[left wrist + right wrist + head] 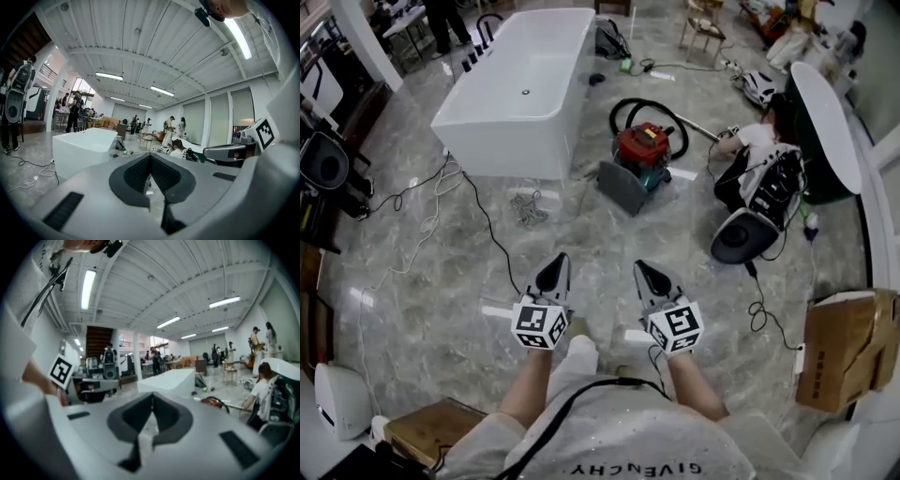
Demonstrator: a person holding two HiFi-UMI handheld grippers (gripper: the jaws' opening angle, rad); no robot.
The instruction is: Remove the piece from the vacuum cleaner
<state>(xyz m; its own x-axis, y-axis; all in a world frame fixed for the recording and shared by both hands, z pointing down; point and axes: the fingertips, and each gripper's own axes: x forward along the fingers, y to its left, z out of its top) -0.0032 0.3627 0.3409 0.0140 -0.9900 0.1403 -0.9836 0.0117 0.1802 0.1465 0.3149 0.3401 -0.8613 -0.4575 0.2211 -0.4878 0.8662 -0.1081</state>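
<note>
A red vacuum cleaner (643, 150) stands on the marble floor ahead, its black hose (649, 110) coiled behind it and a grey floor head (623, 187) in front. Part of it shows as a red body (214, 402) in the right gripper view. My left gripper (559, 260) and right gripper (643, 267) are held side by side close to my body, well short of the vacuum. Both are shut with nothing between the jaws, tips touching (149, 155) (153, 395).
A white bathtub (522, 84) stands at the far left of the vacuum. A person (759, 141) sits on the floor at the right beside a black speaker (742, 236). Cables (478, 211) trail over the floor. Cardboard boxes (847, 345) sit at the right and near left.
</note>
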